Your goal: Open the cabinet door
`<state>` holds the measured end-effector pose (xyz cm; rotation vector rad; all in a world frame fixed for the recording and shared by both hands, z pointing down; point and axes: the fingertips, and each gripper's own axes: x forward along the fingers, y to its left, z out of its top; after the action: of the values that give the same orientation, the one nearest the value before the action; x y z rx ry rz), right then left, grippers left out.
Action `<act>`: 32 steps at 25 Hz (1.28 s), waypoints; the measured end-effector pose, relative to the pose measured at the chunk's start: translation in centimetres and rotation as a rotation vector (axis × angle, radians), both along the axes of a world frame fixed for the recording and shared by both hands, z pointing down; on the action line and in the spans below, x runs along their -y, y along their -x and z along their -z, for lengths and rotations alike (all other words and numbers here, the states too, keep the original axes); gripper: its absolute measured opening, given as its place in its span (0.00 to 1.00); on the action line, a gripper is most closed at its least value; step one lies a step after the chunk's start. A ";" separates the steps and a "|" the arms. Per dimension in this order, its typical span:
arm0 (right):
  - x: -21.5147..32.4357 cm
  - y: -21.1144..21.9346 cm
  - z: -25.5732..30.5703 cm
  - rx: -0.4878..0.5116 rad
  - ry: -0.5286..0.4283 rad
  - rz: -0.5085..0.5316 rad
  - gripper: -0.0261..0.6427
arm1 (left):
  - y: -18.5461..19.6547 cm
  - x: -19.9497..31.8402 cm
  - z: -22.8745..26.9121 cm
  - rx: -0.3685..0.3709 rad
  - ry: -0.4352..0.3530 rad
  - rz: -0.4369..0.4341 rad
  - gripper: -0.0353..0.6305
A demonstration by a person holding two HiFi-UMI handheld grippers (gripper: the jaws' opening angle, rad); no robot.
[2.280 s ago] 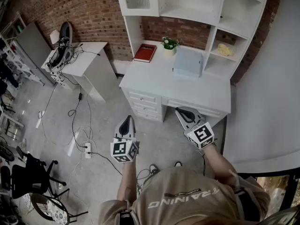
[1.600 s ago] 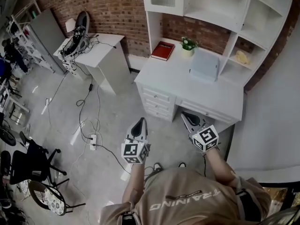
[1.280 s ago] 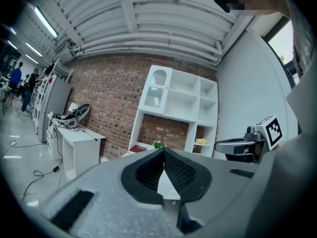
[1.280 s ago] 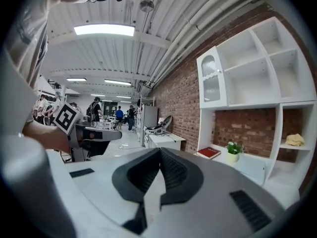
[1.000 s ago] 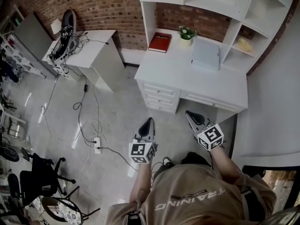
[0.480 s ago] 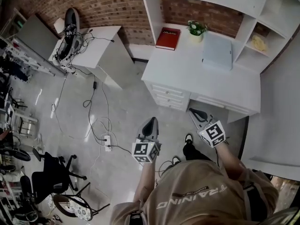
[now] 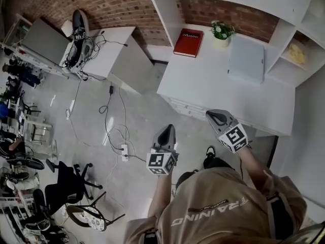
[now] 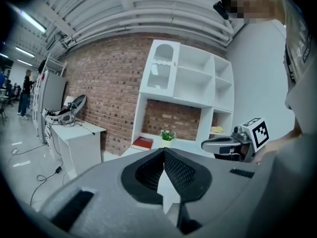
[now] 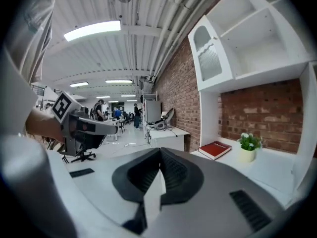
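- Two grippers are held out in front of the person, above the floor and on the near side of the bench.
- Left gripper point(image 7: 167, 129): jaws closed together with nothing between them. It is over bare floor, left of the bench.
- Right gripper point(image 7: 214, 115): jaws fully closed and empty. In the head view its tip lies at the bench's front edge.
- Floor: a power strip point(image 7: 123, 150) with trailing cables lies near the left gripper.
- Bench point(image 7: 203, 88): white, with drawers at the front. At the back it carries a red book point(image 7: 188, 35), a potted plant point(image 7: 222, 31) and a flat pale-blue case point(image 7: 246, 59).
- Cabinet door point(image 8: 162, 68): upper left of the white shelf unit standing on the bench, against the brick wall. It has an arched ribbed panel, is closed, and is well apart from both grippers.
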<state>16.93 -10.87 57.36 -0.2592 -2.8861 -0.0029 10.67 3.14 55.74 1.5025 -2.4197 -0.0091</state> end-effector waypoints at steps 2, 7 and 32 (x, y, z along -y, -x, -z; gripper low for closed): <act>1.0 1.6 -0.2 0.013 0.011 0.000 0.06 | 1.4 0.3 -0.5 -0.006 0.027 0.029 0.07; 2.3 4.7 -1.2 0.014 0.068 0.007 0.06 | 4.1 0.1 -0.8 -0.013 0.053 0.094 0.07; 3.3 22.0 2.7 0.019 -0.002 -0.278 0.06 | 26.5 2.7 0.9 0.006 -0.078 -0.169 0.07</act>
<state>-5.12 -14.22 54.66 0.1443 -2.9149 0.0417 -15.80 0.40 54.89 1.7395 -2.3134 -0.0640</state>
